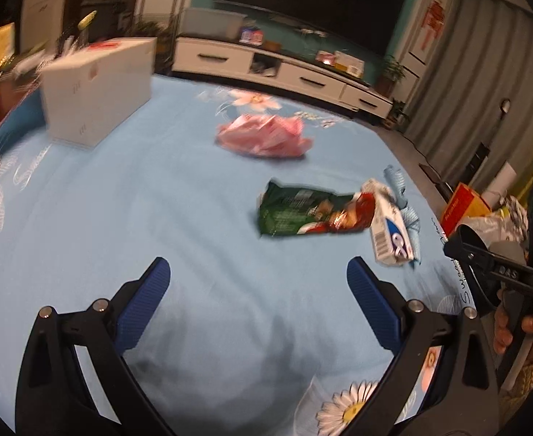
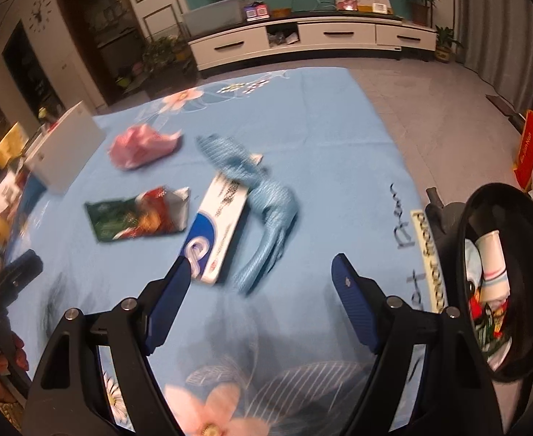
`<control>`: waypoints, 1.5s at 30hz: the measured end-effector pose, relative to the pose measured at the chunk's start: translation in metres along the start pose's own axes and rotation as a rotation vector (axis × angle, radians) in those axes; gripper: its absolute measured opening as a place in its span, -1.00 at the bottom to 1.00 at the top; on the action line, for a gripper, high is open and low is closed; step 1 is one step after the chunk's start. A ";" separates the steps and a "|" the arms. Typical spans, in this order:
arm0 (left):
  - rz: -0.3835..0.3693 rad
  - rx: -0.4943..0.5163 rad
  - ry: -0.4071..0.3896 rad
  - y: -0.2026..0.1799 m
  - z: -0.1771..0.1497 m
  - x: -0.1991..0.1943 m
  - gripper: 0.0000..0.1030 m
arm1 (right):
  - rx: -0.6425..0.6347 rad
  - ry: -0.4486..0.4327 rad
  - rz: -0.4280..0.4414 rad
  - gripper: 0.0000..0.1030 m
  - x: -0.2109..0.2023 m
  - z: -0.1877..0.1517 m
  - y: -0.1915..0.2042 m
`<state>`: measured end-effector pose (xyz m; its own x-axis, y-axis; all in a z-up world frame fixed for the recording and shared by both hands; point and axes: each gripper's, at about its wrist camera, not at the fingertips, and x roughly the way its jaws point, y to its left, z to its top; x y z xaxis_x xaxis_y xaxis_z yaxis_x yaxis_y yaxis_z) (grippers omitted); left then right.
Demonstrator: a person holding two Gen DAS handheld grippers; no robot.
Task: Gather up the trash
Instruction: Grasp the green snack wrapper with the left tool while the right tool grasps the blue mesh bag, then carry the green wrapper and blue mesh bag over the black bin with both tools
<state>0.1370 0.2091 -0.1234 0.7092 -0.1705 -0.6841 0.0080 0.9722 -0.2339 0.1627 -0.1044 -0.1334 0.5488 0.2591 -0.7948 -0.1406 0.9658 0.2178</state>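
Trash spread on the blue tabletop [image 2: 339, 127]
Both the left hand-held gripper [image 1: 258, 290] and right hand-held gripper [image 2: 259, 279] hover spread wide, empty; the green wrapper [image 1: 295, 214] and white box [image 2: 217, 225] lie ahead.

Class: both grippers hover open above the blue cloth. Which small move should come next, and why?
Probably ease the right gripper forward and down over the white and blue carton. Its jaws stand open and empty, the carton lies nearest them, and the black bin with trash waits at its right.

Both the left gripper [image 1: 258, 283] and the right gripper [image 2: 259, 279] have black angular frames, silver round screws at the joints, and ribbed blue pads [image 1: 146, 305] (one right pad carries a tiny diamond mark). Bare-skinned hand [image 1: 521, 327], knitted tan cuff.
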 end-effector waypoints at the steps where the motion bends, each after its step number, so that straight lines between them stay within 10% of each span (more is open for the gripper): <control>1: -0.002 0.022 -0.003 -0.004 0.006 0.004 0.89 | -0.003 -0.001 -0.001 0.49 0.004 0.003 -0.001; 19: -0.172 0.376 0.159 -0.067 0.059 0.102 0.89 | -0.052 0.025 0.000 -0.31 0.064 0.034 -0.003; 23: -0.132 0.414 0.243 -0.067 0.055 0.120 0.60 | -0.081 0.021 -0.022 -0.39 0.064 0.033 0.003; 29: -0.146 0.402 0.317 -0.060 0.042 0.128 -0.39 | -0.069 0.015 -0.028 -0.45 0.061 0.030 0.002; 33: -0.186 0.323 0.301 -0.054 0.040 0.122 -0.69 | -0.039 -0.009 -0.025 -0.47 0.052 0.028 -0.001; 45: -0.235 0.098 0.169 -0.048 0.024 0.061 -0.75 | -0.012 -0.064 0.044 -0.47 -0.011 -0.003 0.002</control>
<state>0.1964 0.1563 -0.1376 0.5526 -0.4092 -0.7261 0.2322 0.9123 -0.3374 0.1542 -0.1056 -0.1260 0.5931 0.3006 -0.7469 -0.1750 0.9536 0.2449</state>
